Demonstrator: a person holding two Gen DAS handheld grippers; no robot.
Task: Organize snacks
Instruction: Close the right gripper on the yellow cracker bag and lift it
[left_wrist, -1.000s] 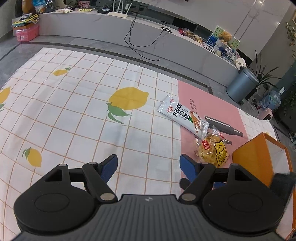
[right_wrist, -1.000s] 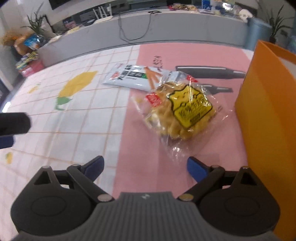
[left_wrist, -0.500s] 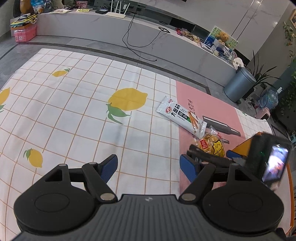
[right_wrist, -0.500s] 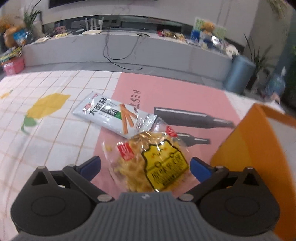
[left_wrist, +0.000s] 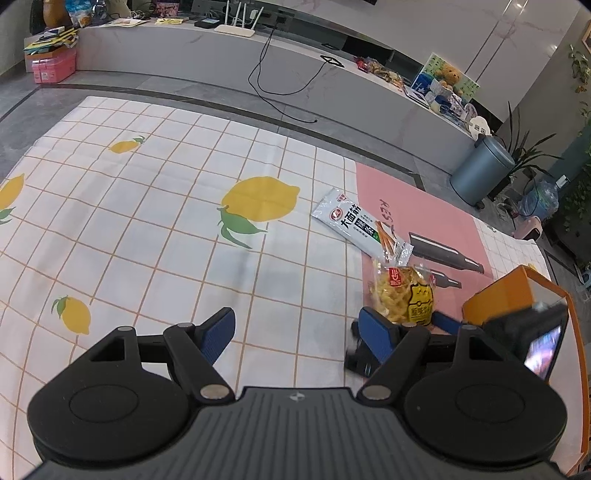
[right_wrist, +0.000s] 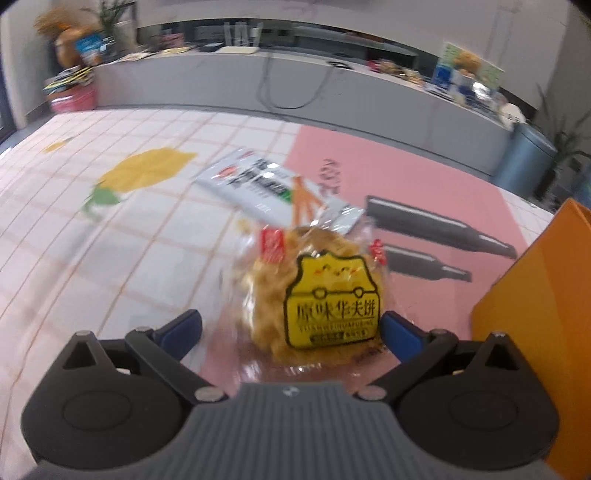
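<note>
The right claw (right_wrist: 291, 326) stands with its jaws wide apart, having just finished opening, and the clear waffle-snack bag (right_wrist: 314, 291) with the yellow label lies between its blue pads (right_wrist: 400, 334), which do not press on it. The bag rests on the pink mat (right_wrist: 424, 173), just beside the seam where that mat meets the lemon-print checked cloth (right_wrist: 110, 236).

Taking the waffle-snack bag as the landmark: the white packet of spicy strips (right_wrist: 266, 188) lies just beyond it, one sealed end touching or tucked under the bag's far edge, and the rest stretching over the seam onto the checked cloth. The orange box (right_wrist: 535, 295) stands near the bag on its right, apart from it. Two grey pen shapes printed on the mat run off to the bag's far right.

In the left wrist view, the left claw (left_wrist: 299, 330) is also spread apart with nothing between its pads, over the checked cloth to the left of the bag (left_wrist: 404, 295). The right claw's tips (left_wrist: 447, 321) show at the bag's near edge.
</note>
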